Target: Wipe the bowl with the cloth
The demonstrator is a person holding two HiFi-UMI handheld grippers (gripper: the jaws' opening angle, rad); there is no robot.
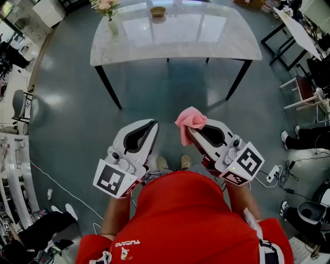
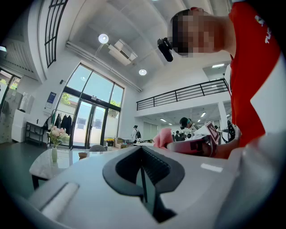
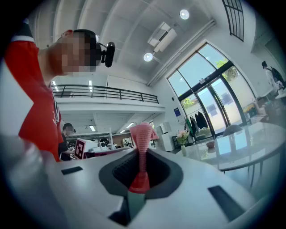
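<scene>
A small brown bowl stands on the far side of the white marble table, well ahead of me. My right gripper is shut on a pink cloth, which bunches up beyond the jaw tips; in the right gripper view the cloth is pinched between the jaws and the bowl shows small on the table. My left gripper is shut with nothing in it, level beside the right one. In the left gripper view the bowl is far off and the cloth shows at right.
A vase of pink flowers stands at the table's far left corner. Grey floor lies between me and the table. Chairs and desks stand at the right, equipment and cables at the left. People are seated around the edges.
</scene>
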